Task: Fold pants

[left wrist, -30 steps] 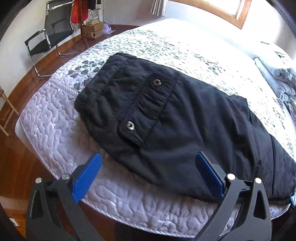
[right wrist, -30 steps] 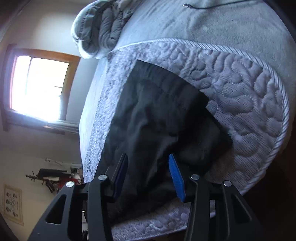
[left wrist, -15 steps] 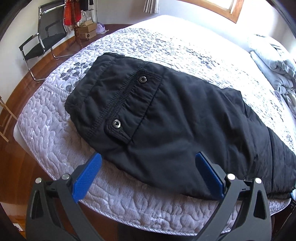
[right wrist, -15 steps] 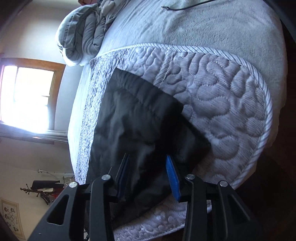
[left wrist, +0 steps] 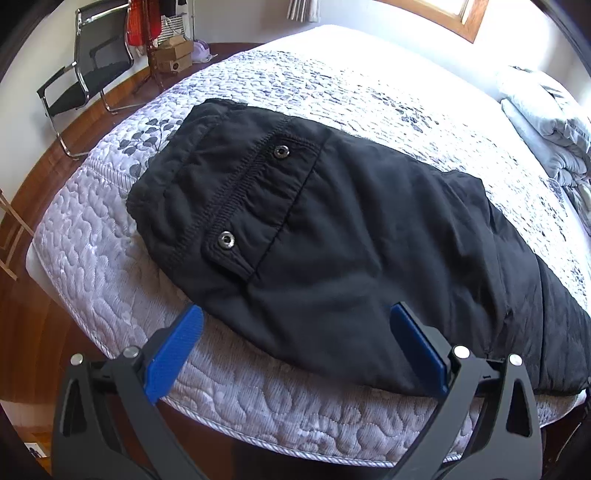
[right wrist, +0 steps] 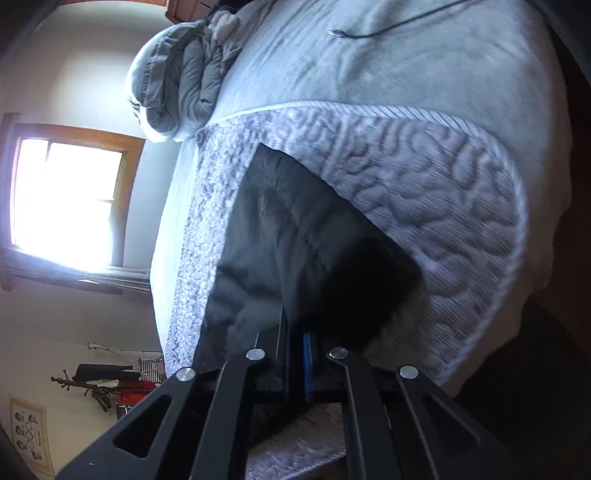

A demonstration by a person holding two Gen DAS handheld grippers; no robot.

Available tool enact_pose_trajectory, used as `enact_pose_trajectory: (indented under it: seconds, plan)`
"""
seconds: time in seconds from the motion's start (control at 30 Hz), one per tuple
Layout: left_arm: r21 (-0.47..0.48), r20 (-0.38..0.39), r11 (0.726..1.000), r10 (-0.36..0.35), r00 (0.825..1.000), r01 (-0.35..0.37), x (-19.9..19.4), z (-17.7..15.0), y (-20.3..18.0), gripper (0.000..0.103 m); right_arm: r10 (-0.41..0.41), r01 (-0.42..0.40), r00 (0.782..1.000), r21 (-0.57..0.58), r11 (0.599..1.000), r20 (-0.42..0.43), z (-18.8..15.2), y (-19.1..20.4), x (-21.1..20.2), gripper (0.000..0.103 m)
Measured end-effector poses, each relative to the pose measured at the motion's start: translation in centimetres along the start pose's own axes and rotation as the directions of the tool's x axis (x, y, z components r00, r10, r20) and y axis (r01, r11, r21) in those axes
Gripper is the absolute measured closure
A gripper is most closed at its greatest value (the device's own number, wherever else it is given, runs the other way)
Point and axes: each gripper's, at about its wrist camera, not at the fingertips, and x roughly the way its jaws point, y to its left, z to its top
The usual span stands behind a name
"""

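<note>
Black pants [left wrist: 332, 236] lie flat on the quilted bed, folded lengthwise, with the waistband and two metal snaps at the left. My left gripper [left wrist: 295, 336] is open, its blue pads straddling the pants' near edge just above the bed's edge. In the right wrist view the pant-leg end [right wrist: 295, 240] lies on the quilt. My right gripper [right wrist: 295, 354] is shut on the pants' leg fabric near the hem, and the cloth bunches between its pads.
The quilted bedspread [left wrist: 110, 266] ends at a piped edge close to the left gripper. A folded grey duvet [right wrist: 177, 74] lies at the head of the bed. A black chair [left wrist: 88, 85] and boxes [left wrist: 173, 59] stand on the wooden floor. A cable [right wrist: 388, 26] lies on the grey sheet.
My right gripper has closed from open onto the pant-leg fabric. My left gripper has moved slightly closer over the pants' near edge and stays open.
</note>
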Motion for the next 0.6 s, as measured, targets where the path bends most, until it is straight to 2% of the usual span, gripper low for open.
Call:
enact_pose_trajectory:
  seconds: [0.07, 0.13, 0.27, 0.37, 0.47, 0.6]
  plan:
    - [0.008, 0.005, 1.000, 0.002, 1.000, -0.002, 0.1, 0.1, -0.3, 0.002, -0.019, 0.019, 1.000, 0.014, 1.000, -0.023, 0.1, -0.9, 0.9, 0.090]
    - [0.010, 0.001, 1.000, 0.001, 1.000, -0.001, 0.1, 0.2, -0.5, 0.002, -0.024, 0.024, 1.000, -0.020, 1.000, -0.014, 0.1, -0.5, 1.0, 0.089]
    - [-0.005, 0.024, 1.000, -0.005, 1.000, 0.005, -0.5, 0.3, -0.4, 0.002, -0.033, 0.034, 0.999, -0.074, 0.997, 0.019, -0.5, 0.5, -0.6, 0.056]
    - [-0.032, 0.036, 0.999, -0.014, 0.999, 0.015, -1.0, 0.4, 0.1, 0.002, -0.026, 0.027, 0.998, -0.020, 0.999, 0.057, -0.6, -0.7, -2.1, 0.047]
    - [-0.054, 0.040, 0.998, -0.018, 0.999, 0.020, -1.2, 0.4, 0.4, 0.002, -0.026, 0.025, 0.998, 0.026, 0.999, 0.052, -0.8, -2.4, -2.1, 0.044]
    - [-0.089, 0.034, 0.995, -0.038, 0.999, 0.040, -1.3, 0.0, 0.8, 0.002, 0.060, -0.065, 0.996, 0.084, 0.994, 0.065, -0.3, -4.1, -0.5, 0.044]
